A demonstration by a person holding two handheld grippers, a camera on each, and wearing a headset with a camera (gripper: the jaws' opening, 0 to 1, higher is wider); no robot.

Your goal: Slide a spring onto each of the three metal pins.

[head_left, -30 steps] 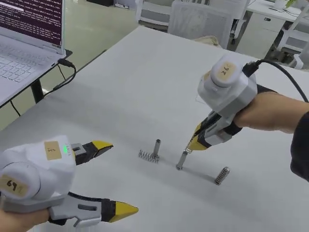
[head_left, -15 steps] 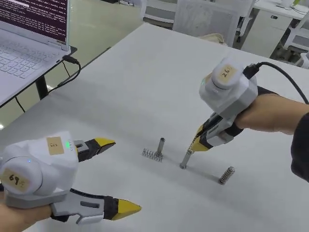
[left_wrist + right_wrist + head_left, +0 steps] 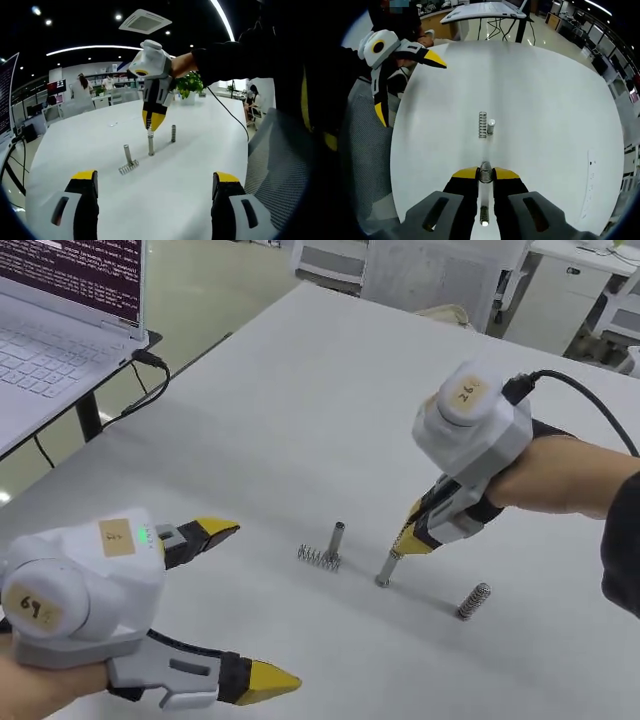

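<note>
1. Head view: right gripper (image 3: 407, 538), jaws nearly closed, pinches a small coiled steel spring (image 3: 485, 173) atop the middle short grey metal pin (image 3: 383, 571).
2. Left gripper (image 3: 265, 603) gapes wide, holding nothing.
3. Second spring (image 3: 315, 557) lies touching the left pin (image 3: 337, 539); third spring (image 3: 474, 601) stands further right.

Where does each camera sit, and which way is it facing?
Head view: on the person's head, looking down at the table; left gripper, right gripper and a hand show.
Left gripper view: on that gripper, facing the right gripper across the table; own open jaws show.
Right gripper view: on that gripper, facing the left gripper; own jaws grip a spring.
Shared: both gripper views see the bare pin beside a loose spring.
</note>
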